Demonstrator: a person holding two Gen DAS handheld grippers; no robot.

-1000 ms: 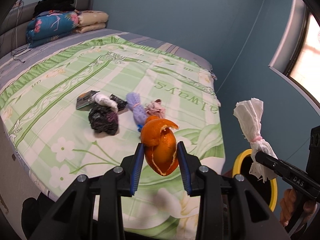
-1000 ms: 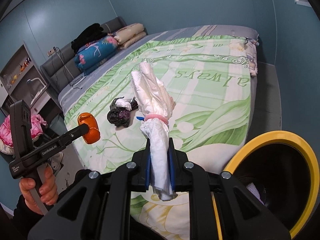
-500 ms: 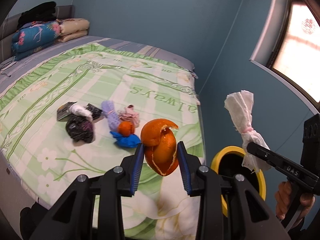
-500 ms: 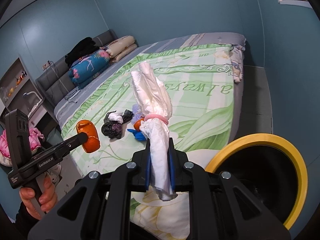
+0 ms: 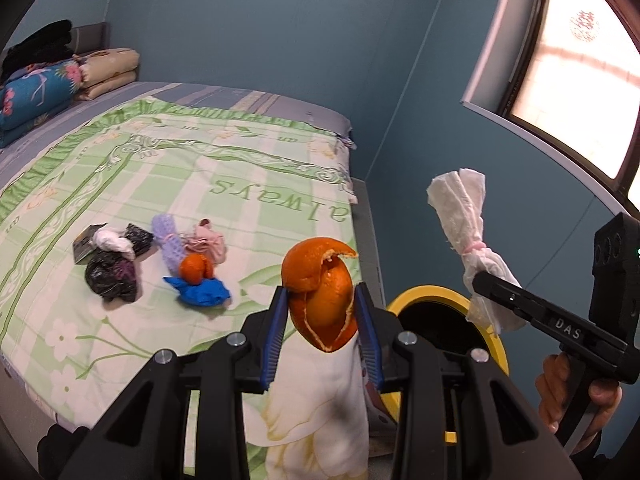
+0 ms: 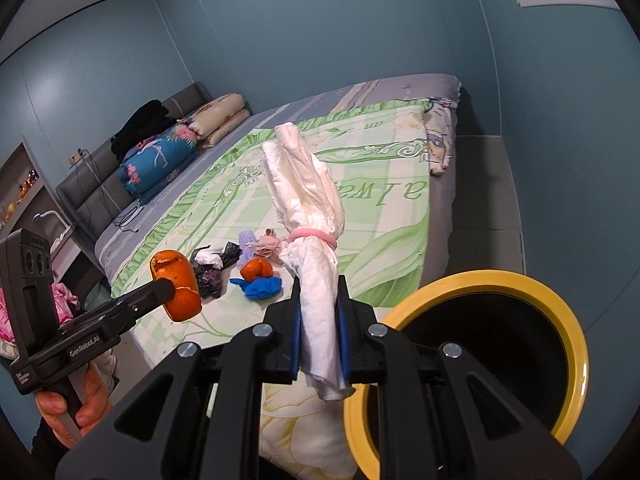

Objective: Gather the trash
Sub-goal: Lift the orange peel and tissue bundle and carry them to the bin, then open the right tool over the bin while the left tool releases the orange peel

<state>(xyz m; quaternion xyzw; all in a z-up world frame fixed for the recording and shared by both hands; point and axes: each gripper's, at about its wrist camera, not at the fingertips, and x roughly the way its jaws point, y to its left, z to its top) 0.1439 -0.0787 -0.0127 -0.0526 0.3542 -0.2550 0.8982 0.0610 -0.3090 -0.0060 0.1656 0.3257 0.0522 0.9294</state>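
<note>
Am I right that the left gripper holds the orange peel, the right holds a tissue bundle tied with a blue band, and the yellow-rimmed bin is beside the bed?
Nearly. The band on the tissue bundle is pink, not blue; the right wrist view shows it. The left gripper does hold the orange peel, and the yellow-rimmed bin does stand beside the bed.

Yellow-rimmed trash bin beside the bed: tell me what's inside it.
The yellow-rimmed trash bin shows only a dark black interior; no contents can be made out. Its bottom is lost in shadow and partly covered by the right gripper.

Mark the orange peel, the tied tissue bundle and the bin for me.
orange peel (image 5: 320, 300), left wrist view, peel's middle.
tied tissue bundle (image 6: 316, 240), right wrist view, beside the pink band.
bin (image 6: 576, 336), right wrist view, yellow rim.
</note>
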